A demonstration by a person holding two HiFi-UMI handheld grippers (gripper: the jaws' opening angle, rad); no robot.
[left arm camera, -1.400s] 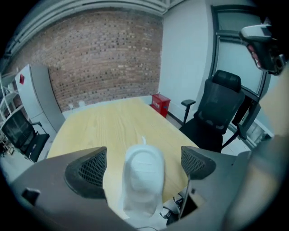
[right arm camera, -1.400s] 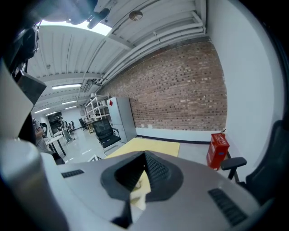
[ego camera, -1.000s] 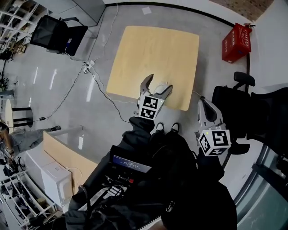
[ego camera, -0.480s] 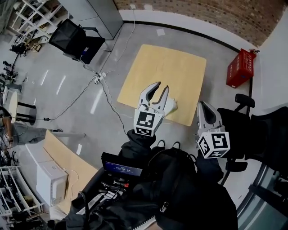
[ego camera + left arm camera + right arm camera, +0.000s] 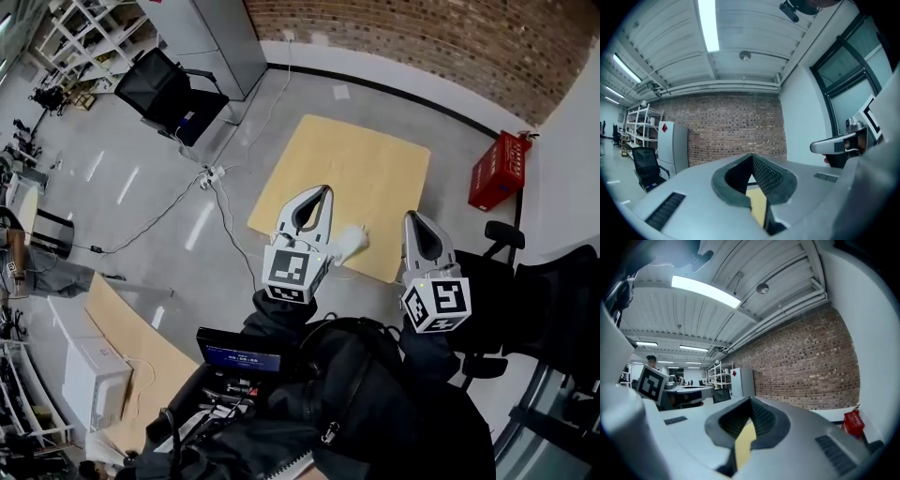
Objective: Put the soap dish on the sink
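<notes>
A small white thing (image 5: 349,242), possibly the soap dish, lies on the light wooden table (image 5: 356,169) near its front edge, far below me. No sink shows in any view. My left gripper (image 5: 322,192) is held high and level to the left of the white thing, not touching it. Its jaws have just been closing and now meet with nothing between them (image 5: 752,155). My right gripper (image 5: 412,217) hangs to the right of the white thing, jaws together and empty (image 5: 750,399).
A red crate (image 5: 497,169) stands by the brick wall (image 5: 422,42). Black office chairs stand at the back left (image 5: 173,89) and at the right (image 5: 506,272). A grey cabinet (image 5: 211,37), floor cables with a power strip (image 5: 211,176) and a wooden desk (image 5: 141,328) surround the table.
Both grippers have risen, the left one much more. The left jaws went from wide open around the white thing to shut. The white thing stayed on the table.
</notes>
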